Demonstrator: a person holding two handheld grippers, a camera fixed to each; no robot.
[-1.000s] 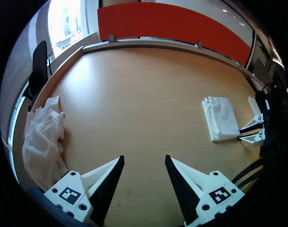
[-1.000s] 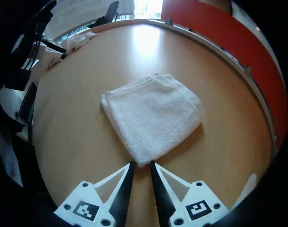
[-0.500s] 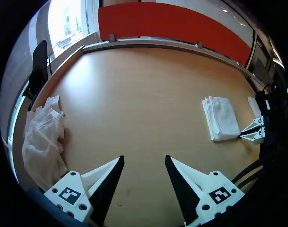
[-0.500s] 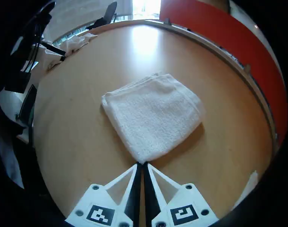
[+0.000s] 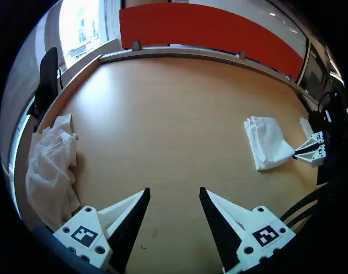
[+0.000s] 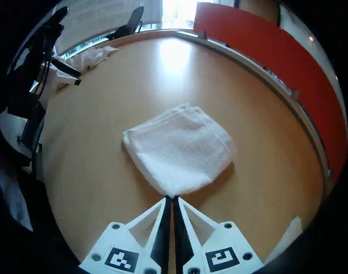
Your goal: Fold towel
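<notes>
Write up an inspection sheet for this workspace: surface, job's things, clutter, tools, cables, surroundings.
Surface: wooden table, light wood with window glare.
Job's things: folded towel, lying on the table.
Clutter: crumpled white cloths heaped at the table edge.
Grippers: left tool open over bare wood; right tool shut on the folded towel at its near corner.
Cables: dark cables at the table edge near the right tool.
Surroundings: red partition, window, black chair.

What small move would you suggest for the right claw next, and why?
Probably raise the right claw a little, drawing the corner over the folded white terry towel: its fingers are shut on the towel's near corner, while the open left claw hovers over the wooden table.
</notes>
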